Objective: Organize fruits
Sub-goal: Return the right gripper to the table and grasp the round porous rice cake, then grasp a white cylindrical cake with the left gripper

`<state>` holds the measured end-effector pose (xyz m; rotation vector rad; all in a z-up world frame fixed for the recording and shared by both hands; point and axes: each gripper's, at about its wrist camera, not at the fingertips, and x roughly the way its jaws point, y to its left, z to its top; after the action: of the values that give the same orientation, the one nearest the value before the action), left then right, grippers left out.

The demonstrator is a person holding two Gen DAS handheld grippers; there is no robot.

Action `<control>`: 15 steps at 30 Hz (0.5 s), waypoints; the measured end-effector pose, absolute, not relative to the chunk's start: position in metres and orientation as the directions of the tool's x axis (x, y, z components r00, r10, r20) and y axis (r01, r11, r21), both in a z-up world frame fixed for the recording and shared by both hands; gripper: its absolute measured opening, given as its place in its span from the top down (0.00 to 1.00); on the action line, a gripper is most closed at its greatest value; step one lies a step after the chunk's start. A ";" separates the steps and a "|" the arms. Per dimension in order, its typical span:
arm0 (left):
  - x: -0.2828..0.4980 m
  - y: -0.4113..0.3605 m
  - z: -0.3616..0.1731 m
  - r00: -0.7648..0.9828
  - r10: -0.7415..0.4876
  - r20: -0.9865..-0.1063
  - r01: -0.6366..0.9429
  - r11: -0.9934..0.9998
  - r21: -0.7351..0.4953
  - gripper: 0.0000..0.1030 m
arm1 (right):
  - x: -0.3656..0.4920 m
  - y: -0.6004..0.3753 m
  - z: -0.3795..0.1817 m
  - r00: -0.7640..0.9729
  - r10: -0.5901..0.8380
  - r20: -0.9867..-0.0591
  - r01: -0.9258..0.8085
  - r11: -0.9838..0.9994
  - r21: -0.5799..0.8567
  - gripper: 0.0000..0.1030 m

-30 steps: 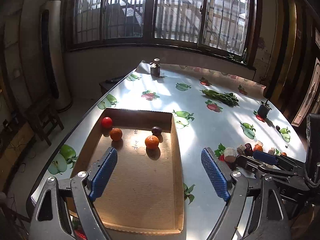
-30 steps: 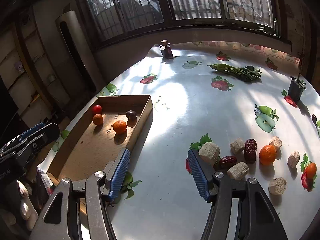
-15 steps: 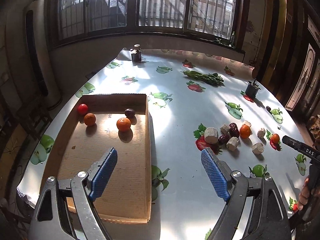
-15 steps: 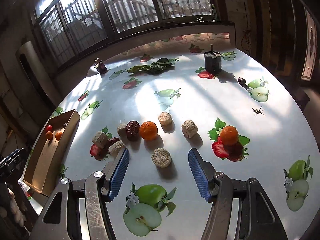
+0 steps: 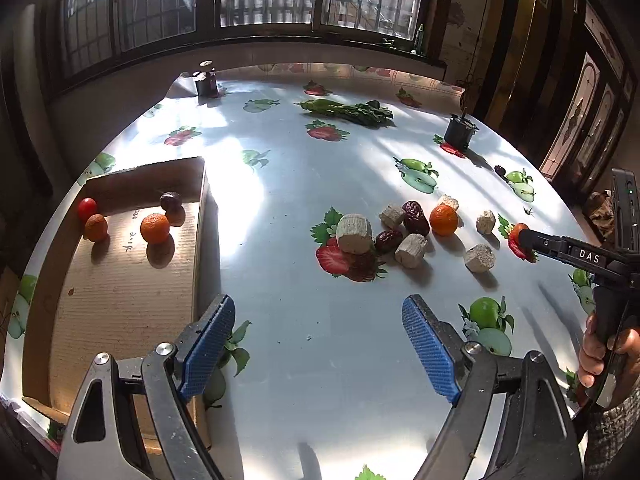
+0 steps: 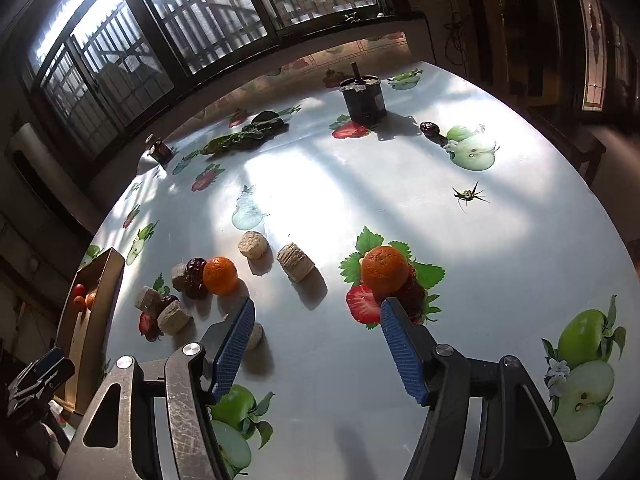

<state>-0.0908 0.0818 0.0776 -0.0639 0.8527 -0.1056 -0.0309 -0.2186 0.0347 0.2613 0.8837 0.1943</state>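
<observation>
A cardboard tray (image 5: 120,300) at the table's left holds two oranges (image 5: 154,228), a red tomato (image 5: 87,208) and a dark plum (image 5: 171,201). On the table lie an orange (image 6: 219,275), red dates (image 6: 195,272) and several beige cylinders (image 6: 295,262). A second orange (image 6: 385,269) lies just ahead of my right gripper (image 6: 316,312), which is open and empty. My left gripper (image 5: 318,312) is open and empty above the table, right of the tray. The right gripper's tip (image 5: 528,238) shows in the left wrist view by that orange.
A dark pot (image 6: 363,98) stands at the back right, with a lone date (image 6: 430,128) near it. Green vegetables (image 5: 348,110) and a small jar (image 5: 206,80) lie at the far side. The table edge curves close on the right.
My right gripper moved forward and right toward the lone orange on the strawberry print. My left gripper swung right, away from the tray, over the table.
</observation>
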 end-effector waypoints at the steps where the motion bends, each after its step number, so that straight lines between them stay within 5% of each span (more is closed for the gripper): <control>1: -0.089 0.078 0.076 0.649 -0.138 -0.748 0.087 0.990 -0.107 0.23 | -0.028 -0.208 0.031 0.603 0.284 -0.745 -0.089 0.952 0.292 0.33; 4: -0.082 0.067 0.071 0.617 -0.166 -0.769 0.127 0.986 -0.111 0.46 | -0.024 -0.177 0.018 0.573 0.278 -0.771 -0.157 0.961 0.229 0.33; 9: -0.064 0.042 0.070 0.622 -0.170 -0.764 0.184 0.981 -0.068 0.47 | -0.017 -0.147 0.001 0.561 0.241 -0.792 -0.215 0.966 0.141 0.40; 12: -0.049 0.023 0.065 0.606 -0.205 -0.769 0.240 0.968 -0.069 0.47 | -0.014 -0.146 -0.003 0.573 0.226 -0.788 -0.211 0.970 0.124 0.55; 13: -0.043 0.015 0.063 0.598 -0.214 -0.772 0.261 0.963 -0.064 0.47 | -0.013 -0.147 -0.002 0.568 0.237 -0.788 -0.215 0.967 0.136 0.68; 15: -0.033 0.000 0.059 0.594 -0.223 -0.773 0.295 0.954 -0.049 0.47 | -0.013 -0.153 -0.002 0.574 0.251 -0.779 -0.201 0.966 0.163 0.68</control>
<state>-0.0334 0.0000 0.0590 0.0869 0.8855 -0.3015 -0.0133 -0.1534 -0.0016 0.0583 0.9223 0.2651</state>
